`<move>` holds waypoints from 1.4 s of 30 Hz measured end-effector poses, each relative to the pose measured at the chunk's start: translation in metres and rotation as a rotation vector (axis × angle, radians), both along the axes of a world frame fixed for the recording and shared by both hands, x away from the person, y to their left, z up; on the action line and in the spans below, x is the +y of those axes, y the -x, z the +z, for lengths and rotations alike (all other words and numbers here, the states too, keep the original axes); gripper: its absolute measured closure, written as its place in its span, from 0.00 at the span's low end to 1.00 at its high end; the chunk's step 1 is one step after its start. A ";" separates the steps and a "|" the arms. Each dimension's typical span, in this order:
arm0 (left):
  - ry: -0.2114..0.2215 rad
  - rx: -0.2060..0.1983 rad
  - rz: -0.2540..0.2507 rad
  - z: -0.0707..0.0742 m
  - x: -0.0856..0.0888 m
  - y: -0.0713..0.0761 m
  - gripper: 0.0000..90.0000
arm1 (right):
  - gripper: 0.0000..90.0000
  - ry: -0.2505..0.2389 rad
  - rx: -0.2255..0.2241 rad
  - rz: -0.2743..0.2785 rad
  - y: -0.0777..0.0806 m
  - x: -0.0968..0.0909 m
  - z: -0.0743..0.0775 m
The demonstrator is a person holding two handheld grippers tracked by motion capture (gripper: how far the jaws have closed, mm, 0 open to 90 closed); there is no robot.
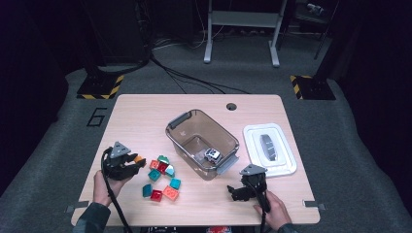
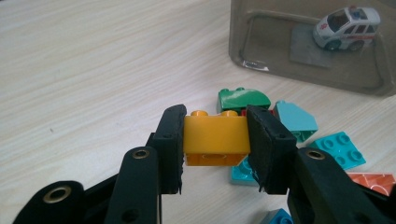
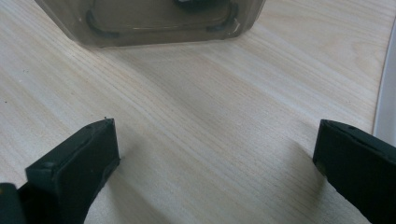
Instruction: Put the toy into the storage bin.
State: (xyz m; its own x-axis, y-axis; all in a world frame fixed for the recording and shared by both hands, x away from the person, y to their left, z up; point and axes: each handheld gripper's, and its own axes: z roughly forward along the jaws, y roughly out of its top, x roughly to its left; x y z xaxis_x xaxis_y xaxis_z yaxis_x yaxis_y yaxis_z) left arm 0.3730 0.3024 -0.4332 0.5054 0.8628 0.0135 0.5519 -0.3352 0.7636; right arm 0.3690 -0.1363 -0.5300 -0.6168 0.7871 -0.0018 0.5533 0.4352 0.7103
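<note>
My left gripper [image 2: 214,140] is shut on an orange brick [image 2: 215,138], held between its two black pads a little above the table. In the high view the left gripper [image 1: 137,161] sits left of a heap of red, teal and green bricks [image 1: 163,177], with the orange brick [image 1: 139,158] at its tip. A clear brown bin [image 1: 201,142] stands mid-table with a small white toy car [image 1: 212,155] inside. My right gripper [image 1: 236,193] rests low near the front edge, right of the bricks. Its jaws stand wide apart in the right gripper view [image 3: 215,158], with bare wood between them.
A white lid [image 1: 269,149] lies flat to the right of the bin. A cable hole [image 1: 231,106] sits near the table's far edge. The bin's near wall [image 3: 154,23] stands just ahead of the right gripper. Bare wood spreads at the far left.
</note>
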 end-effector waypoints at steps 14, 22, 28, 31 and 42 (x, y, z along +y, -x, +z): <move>-0.018 -0.008 -0.037 0.022 -0.016 -0.016 0.66 | 0.00 0.000 -0.004 0.000 0.001 -0.002 0.000; -0.031 -0.032 -0.060 0.041 -0.026 -0.028 0.66 | 0.00 0.001 -0.004 0.002 0.001 -0.003 0.000; -0.048 -0.047 -0.076 0.054 -0.034 -0.037 0.66 | 0.00 0.001 -0.004 0.002 0.001 -0.003 0.000; -0.053 -0.049 -0.081 0.059 -0.036 -0.042 0.66 | 0.00 0.001 -0.004 0.002 0.001 -0.003 0.000; -0.069 -0.077 -0.103 0.080 -0.051 -0.058 0.66 | 0.00 0.001 -0.004 0.002 0.001 -0.003 0.000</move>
State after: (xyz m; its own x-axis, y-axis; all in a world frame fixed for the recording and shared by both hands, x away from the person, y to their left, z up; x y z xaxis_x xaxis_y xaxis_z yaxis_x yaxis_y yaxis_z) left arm 0.4309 0.2511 -0.3534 0.5861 0.8023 0.1131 0.4528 -0.4401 0.7754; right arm 0.3679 -0.1391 -0.5302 -0.6183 0.7859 -0.0050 0.5497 0.4370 0.7120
